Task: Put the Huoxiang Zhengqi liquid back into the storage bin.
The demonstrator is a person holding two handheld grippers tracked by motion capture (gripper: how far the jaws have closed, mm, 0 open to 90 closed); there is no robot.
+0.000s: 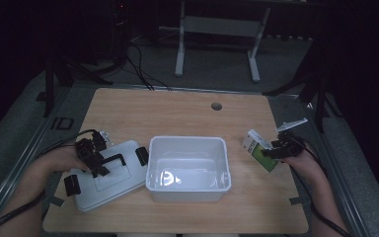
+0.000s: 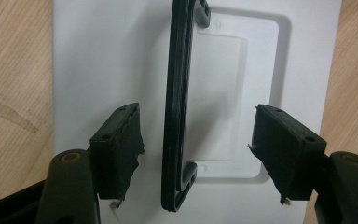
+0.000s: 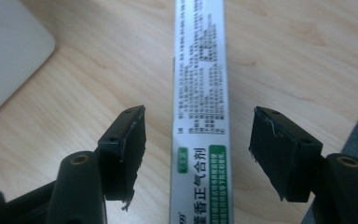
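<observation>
My left gripper (image 1: 93, 159) hangs open over the white lid (image 1: 109, 185) left of the tub (image 1: 187, 170), straddling its black handle (image 2: 176, 107) without touching. My right gripper (image 1: 282, 148) gapes around the carton (image 3: 200, 93) lying on the table (image 1: 177, 111).

table (image 1: 177, 111) – light wood grain, matt | lid (image 2: 102, 60) – smooth white plastic | handle (image 2: 175, 107) – black plastic | carton (image 3: 200, 93) – glossy printed card
</observation>
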